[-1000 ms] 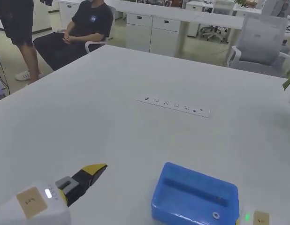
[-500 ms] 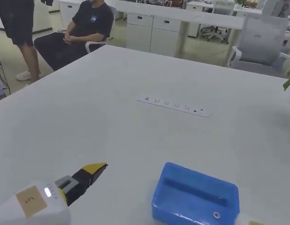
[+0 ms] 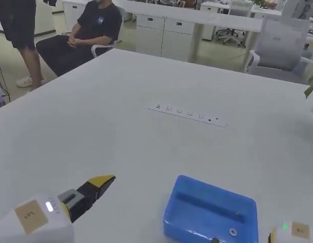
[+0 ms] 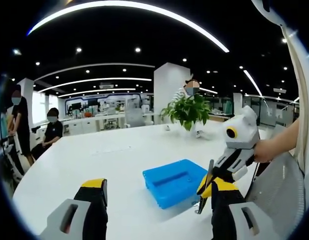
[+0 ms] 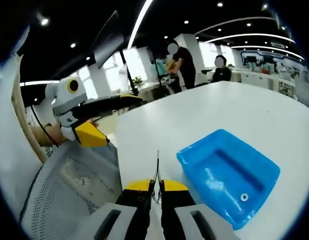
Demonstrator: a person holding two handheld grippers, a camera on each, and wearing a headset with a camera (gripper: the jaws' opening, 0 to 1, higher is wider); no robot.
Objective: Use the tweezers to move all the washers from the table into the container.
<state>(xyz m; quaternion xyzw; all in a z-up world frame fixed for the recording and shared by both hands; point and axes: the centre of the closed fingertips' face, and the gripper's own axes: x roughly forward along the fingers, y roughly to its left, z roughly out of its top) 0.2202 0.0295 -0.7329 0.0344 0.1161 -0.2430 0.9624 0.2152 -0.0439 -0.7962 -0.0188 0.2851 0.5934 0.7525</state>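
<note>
The blue container stands on the white table near its front edge, with one small washer inside at its near right corner. In the right gripper view the same washer lies in the container. My right gripper is shut on thin metal tweezers, whose tips point up beside the container. My left gripper is open with nothing between its fingers, to the left of the container. From the head view the left gripper sits at the lower left and the right gripper at the bottom right corner.
A white power strip lies across the middle of the table. A person sits beyond the far left corner, and a chair stands at the far right. A potted plant is on the table's far side.
The right gripper dropped almost out of the head view, then came back slightly further right. The left gripper and the container have stayed put.
</note>
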